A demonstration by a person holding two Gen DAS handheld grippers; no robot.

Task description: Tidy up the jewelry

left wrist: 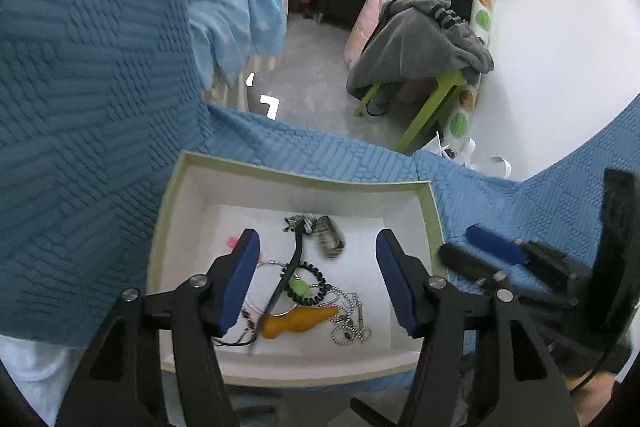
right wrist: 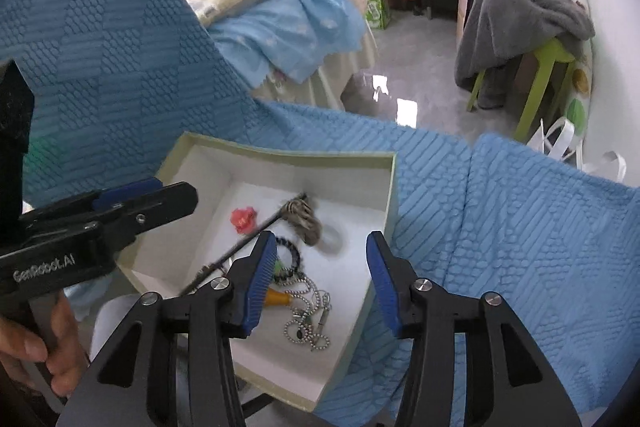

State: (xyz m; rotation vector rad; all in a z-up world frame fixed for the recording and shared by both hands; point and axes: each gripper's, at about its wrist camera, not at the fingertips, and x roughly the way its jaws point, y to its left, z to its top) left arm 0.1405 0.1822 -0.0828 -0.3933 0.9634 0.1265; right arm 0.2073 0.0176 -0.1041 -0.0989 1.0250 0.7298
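An open pale green box (left wrist: 434, 211) with a white inside rests on a blue quilt. It holds a silver ball chain (left wrist: 352, 323), an orange piece (left wrist: 300, 321), a black coiled band with a green bead (left wrist: 308, 285), a black stick (left wrist: 294, 259), a striped grey piece (left wrist: 330, 239) and a pink piece (right wrist: 243, 218). My left gripper (left wrist: 318, 279) is open and empty above the box. My right gripper (right wrist: 322, 279) is open and empty over the box's right side; it also shows in the left wrist view (left wrist: 496, 255). The box also shows in the right wrist view (right wrist: 394, 183).
The blue quilt (right wrist: 500, 227) covers the seat and its back. Beyond its edge is a grey floor (left wrist: 312, 67), a green stool with a grey garment (left wrist: 420, 43), a bed with blue sheets (right wrist: 288, 23), suitcases and piled clothes.
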